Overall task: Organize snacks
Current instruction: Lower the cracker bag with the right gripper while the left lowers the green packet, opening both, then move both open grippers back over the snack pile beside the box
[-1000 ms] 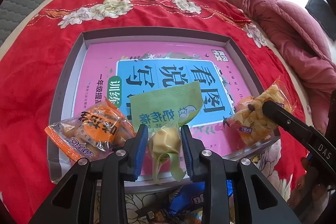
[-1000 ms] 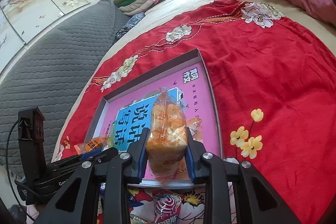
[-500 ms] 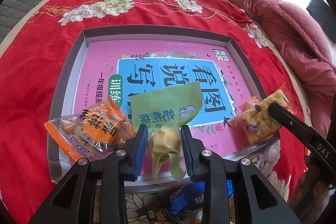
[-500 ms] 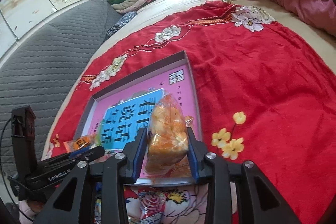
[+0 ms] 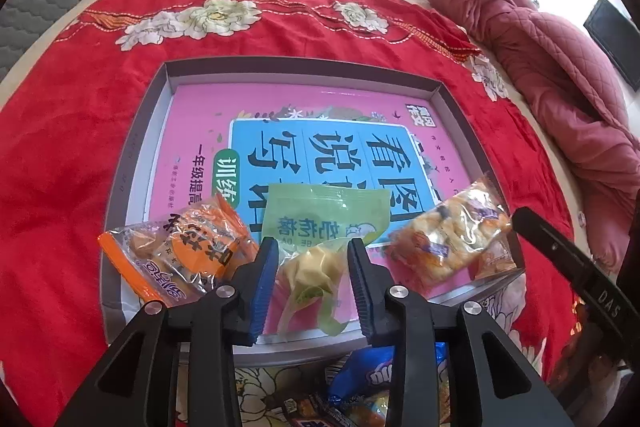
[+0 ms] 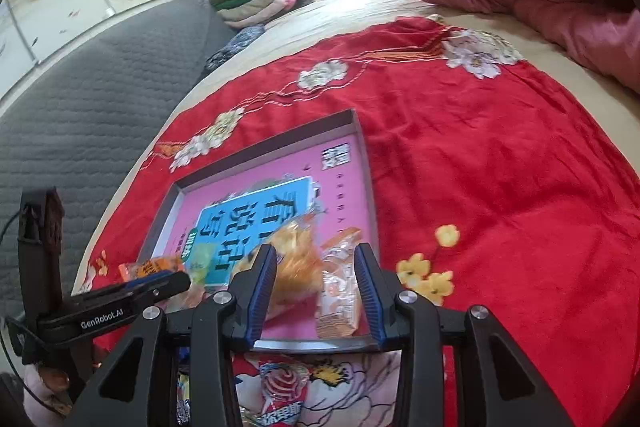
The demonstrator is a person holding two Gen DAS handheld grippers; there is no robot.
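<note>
A grey tray (image 5: 136, 143) with a pink and blue book cover inside lies on the red cloth. My left gripper (image 5: 312, 267) is open, its jaws either side of a green snack packet (image 5: 324, 219) that lies at the tray's near edge. An orange packet (image 5: 188, 251) lies to its left. A clear packet of yellow puffed snack (image 5: 448, 239) lies at the tray's near right. My right gripper (image 6: 316, 275) is open; that packet (image 6: 296, 259) lies blurred between its jaws, beside a second orange-white packet (image 6: 340, 287). The tray also shows in the right wrist view (image 6: 368, 187).
More loose snacks lie on the cloth below the tray's near edge, a blue packet (image 5: 380, 383) and a red-white one (image 6: 280, 391). A pink quilt (image 5: 540, 59) is heaped at the right. A grey headboard (image 6: 92, 99) stands at the left.
My right gripper opened and let go of the yellow puffed snack packet, which now lies in the tray's near right corner. My left gripper's jaws opened wider around the green packet.
</note>
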